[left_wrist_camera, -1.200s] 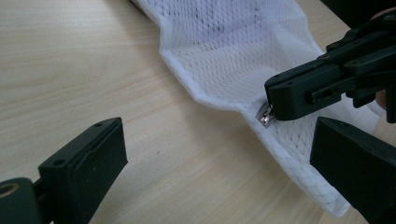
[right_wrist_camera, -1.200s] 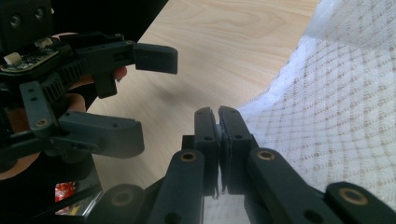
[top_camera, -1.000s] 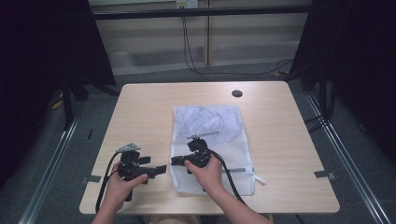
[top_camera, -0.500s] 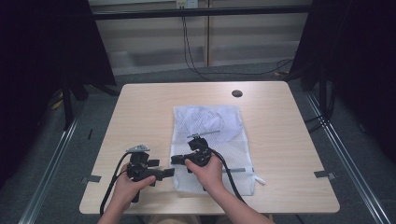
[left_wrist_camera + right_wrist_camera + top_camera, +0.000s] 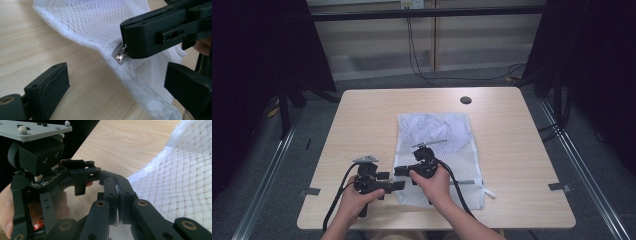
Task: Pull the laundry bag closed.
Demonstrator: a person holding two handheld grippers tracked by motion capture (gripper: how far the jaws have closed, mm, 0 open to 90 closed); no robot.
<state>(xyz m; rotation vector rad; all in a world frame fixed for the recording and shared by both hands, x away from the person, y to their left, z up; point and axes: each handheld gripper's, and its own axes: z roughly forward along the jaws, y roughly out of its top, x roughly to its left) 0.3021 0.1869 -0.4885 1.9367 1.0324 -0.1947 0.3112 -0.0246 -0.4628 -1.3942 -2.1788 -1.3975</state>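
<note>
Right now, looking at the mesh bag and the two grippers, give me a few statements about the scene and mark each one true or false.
1. The right gripper is shut on the zipper pull of the white mesh bag. True.
2. The left gripper is clamped on the bag's edge. False: its fingers stand apart, one over the bare table, and grip nothing.
3. The bag hangs in the air between the two grippers. False: it lies on the table, with only the edge at the zipper raised.
4. A dark round spot sits on the table beyond the bag. True.
5. The bag is made of solid black cloth. False: it is white open mesh.
</note>
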